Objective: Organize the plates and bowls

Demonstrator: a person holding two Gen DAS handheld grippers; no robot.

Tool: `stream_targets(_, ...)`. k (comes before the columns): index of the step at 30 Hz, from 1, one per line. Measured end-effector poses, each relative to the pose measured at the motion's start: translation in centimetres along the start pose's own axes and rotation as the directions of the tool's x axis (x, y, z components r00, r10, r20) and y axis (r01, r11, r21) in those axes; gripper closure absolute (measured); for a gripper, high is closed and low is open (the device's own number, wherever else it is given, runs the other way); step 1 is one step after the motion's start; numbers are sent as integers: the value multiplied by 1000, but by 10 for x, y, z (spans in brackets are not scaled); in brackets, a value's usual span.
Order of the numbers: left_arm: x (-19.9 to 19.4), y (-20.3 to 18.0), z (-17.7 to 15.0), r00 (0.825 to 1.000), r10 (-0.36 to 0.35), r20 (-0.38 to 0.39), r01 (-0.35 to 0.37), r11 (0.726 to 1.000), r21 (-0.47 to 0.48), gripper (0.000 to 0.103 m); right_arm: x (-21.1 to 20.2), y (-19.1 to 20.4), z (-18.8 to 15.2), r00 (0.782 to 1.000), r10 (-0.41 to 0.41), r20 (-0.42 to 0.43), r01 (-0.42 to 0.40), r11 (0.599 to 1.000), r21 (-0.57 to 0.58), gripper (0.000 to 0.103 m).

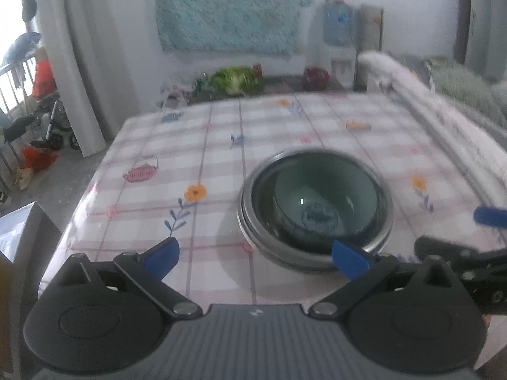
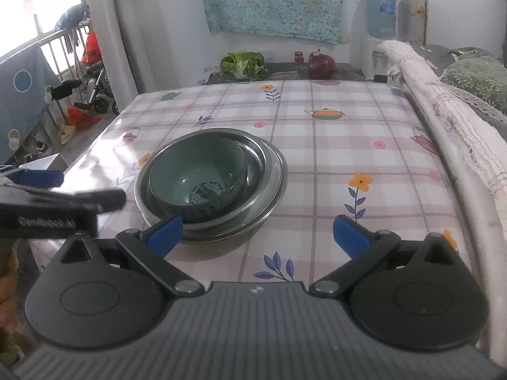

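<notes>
Left wrist view: The left gripper (image 1: 255, 258) has its jaws wide open. Nothing is between them. The green bowl (image 1: 317, 202) sits inside the metal plates (image 1: 385, 221), and the stack rests on the tabletop (image 1: 190, 158) with its checked cloth. The stack lies ahead of the jaws and a bit to the right. The right blue pad (image 1: 350, 259) is in front of the near edge of the plates, but I cannot tell if it touches them. The left blue pad (image 1: 163, 258) is over bare cloth, well apart from the stack. At the right edge, part of the right gripper (image 1: 469, 237) pokes in, near the stack. This picture is a bit blurry.

Right wrist view: The right gripper (image 2: 256, 237) also has its jaws wide open and holds nothing. The green bowl (image 2: 198, 177) sits in the metal plates (image 2: 269, 183), toward their left side. The stack lies ahead of the jaws and to the left. The left blue pad (image 2: 166, 234) is just in front of the near edge of the plates. The right blue pad (image 2: 350, 236) is over bare cloth on the tabletop (image 2: 348, 133), well apart from the stack. The left gripper (image 2: 63, 190) comes in from the left, with its tip just beside the plates. At the far end are a leafy green vegetable (image 2: 243, 63) and a dark red pot (image 2: 321, 66).
</notes>
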State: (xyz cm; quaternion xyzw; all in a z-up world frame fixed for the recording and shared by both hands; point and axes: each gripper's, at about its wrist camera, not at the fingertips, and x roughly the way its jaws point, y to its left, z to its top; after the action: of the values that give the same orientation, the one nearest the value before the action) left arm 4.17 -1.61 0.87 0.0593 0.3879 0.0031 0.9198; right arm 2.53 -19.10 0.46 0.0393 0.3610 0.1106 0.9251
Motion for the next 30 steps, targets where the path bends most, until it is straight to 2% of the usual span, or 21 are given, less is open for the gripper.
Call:
stream_targets(2, 5, 0, -4, 999, 26, -30, -27, 999, -30, 0, -1, 0, 0, 1000, -1, -1, 1, 1000, 3, 1)
stream_targets(8, 14, 5, -11, 995, 12, -103, -22, 995, -92, 0, 9, 3, -2, 998, -25, -56, 26, 1000, 6, 1)
stream_targets(12, 13, 5, -13, 993, 51, -108, -60, 994, -86, 0, 19, 5, -1, 992, -59, -110, 62, 998, 19, 1)
stream_targets(17, 9, 9, -13, 992, 50, -116, -62, 993, -101, 0, 21, 0, 0, 988, -91, -127, 98, 994, 50, 1)
stream_targets(30, 1, 5, -19, 990, 37, -133, -49, 995, -91, 0, 17, 4, -4, 985, -85, -153, 95, 994, 58, 1)
